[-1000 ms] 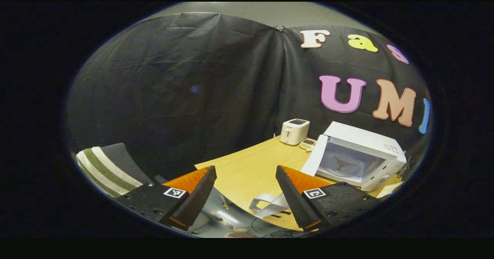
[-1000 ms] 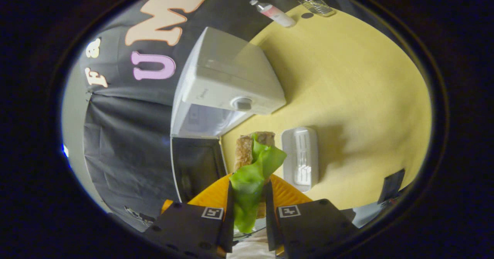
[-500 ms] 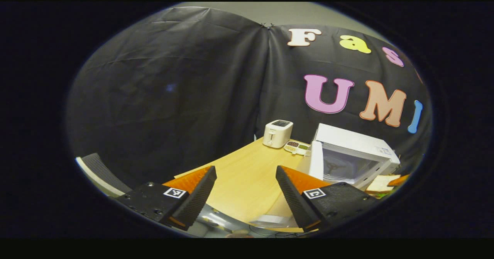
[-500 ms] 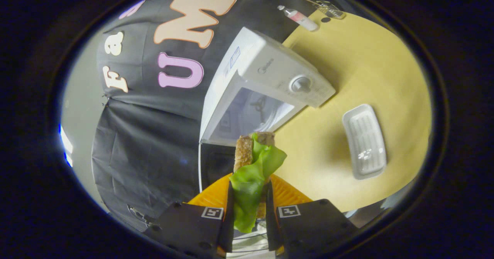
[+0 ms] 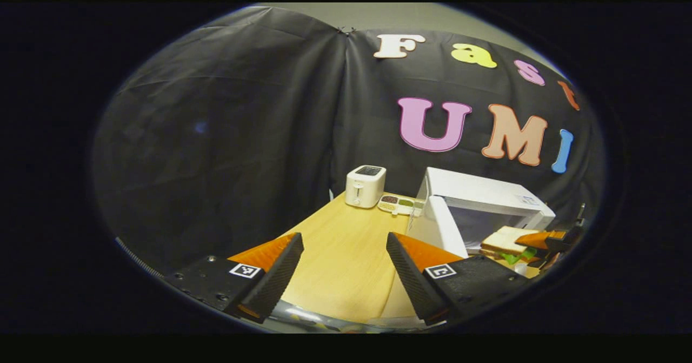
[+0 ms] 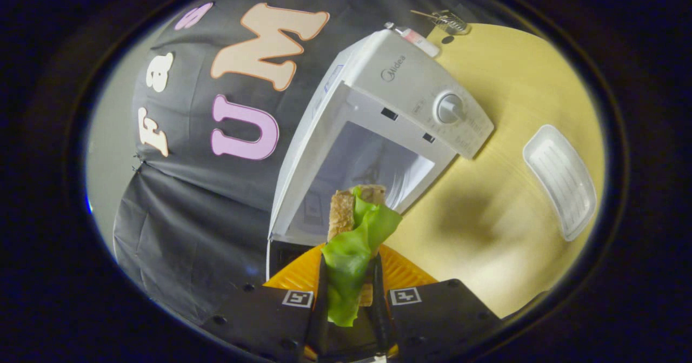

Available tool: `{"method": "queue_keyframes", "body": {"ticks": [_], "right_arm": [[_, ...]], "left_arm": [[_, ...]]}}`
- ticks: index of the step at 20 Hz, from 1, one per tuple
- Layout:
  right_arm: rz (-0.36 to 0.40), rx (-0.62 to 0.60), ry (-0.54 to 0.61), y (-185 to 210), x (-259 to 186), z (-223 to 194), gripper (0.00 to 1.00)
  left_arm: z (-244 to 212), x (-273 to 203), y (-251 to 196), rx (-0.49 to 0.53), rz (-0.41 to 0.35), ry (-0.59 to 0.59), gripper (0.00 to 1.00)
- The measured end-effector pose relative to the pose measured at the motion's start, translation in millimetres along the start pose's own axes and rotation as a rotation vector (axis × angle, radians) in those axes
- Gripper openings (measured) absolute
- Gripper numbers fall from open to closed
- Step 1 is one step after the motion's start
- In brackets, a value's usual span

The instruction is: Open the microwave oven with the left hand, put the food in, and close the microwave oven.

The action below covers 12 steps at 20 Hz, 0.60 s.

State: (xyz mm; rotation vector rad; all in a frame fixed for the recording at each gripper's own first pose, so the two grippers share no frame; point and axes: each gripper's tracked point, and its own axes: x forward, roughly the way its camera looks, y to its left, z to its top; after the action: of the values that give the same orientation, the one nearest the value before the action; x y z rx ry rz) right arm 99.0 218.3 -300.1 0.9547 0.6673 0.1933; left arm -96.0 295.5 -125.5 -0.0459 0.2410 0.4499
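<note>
Clamped between the right gripper [image 6: 348, 276] jaws, a sandwich [image 6: 357, 228] points at the open microwave [image 6: 378, 136], perhaps just outside; left gripper [image 5: 343, 268] jaws apart, empty, microwave beyond their right finger.

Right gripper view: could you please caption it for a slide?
Right gripper holds a sandwich before the open microwave.

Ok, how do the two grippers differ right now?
The left gripper is open with nothing between its fingers; the right gripper is shut on the sandwich. The left hangs over the table, short of the microwave; the right points into the microwave's open cavity. Both face the microwave.
</note>
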Motion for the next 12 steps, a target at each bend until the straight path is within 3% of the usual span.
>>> {"method": "queue_keyframes", "body": {"ticks": [12], "right_arm": [[-0.01, -0.114, -0.086, 3.3, 122.3, 19.4, 0.37]], "left_arm": [[-17.3, 20.7, 31.4, -0.003, 0.049, 0.062, 0.95]]}}
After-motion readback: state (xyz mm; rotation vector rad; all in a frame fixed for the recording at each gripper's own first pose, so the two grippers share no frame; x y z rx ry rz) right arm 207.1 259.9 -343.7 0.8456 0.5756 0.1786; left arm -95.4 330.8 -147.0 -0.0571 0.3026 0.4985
